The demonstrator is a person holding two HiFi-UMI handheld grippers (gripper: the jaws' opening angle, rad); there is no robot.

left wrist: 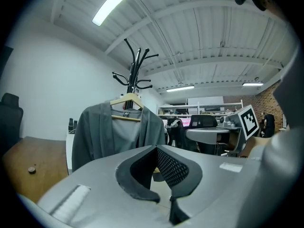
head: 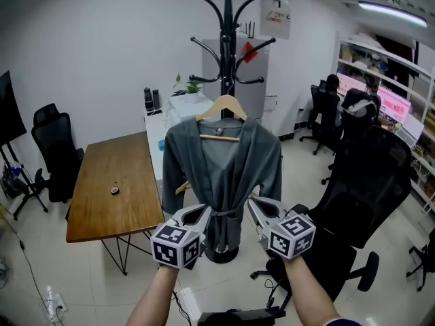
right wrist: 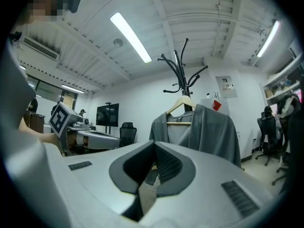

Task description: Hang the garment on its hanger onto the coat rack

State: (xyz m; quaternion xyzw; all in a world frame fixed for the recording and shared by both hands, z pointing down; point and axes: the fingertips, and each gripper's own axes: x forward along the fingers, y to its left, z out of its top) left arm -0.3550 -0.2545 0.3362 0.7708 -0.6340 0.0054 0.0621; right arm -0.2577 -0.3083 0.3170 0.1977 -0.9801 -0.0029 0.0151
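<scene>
Both hand-held grippers sit low at the near edge of the head view, level and pointing at the garment. The left hand-held gripper (head: 202, 212) has its jaws pressed together with nothing between them. The right hand-held gripper (head: 254, 208) is likewise closed and empty. Their tips lie just in front of the garment's waist, one on each side of the tied belt; I cannot tell whether they touch the cloth.

The grey robe (head: 221, 161) hangs open-fronted on a wooden hanger (head: 223, 106), and the hanger is up on the black coat rack (head: 228, 26), against the pole below its lower curved arms. The robe's hem falls nearly to the rack's round base (head: 221, 253) on the pale floor.

To the left stands a wooden surface (head: 112, 161) carrying one small round object (head: 115, 190), with a black chair (head: 51, 148) beyond it. Near on the right is a large black office chair (head: 367, 182). Behind the rack a potted plant (head: 192, 85) stands on a white cabinet. Far right, people sit at desks with pink-lit screens (head: 394, 104).
</scene>
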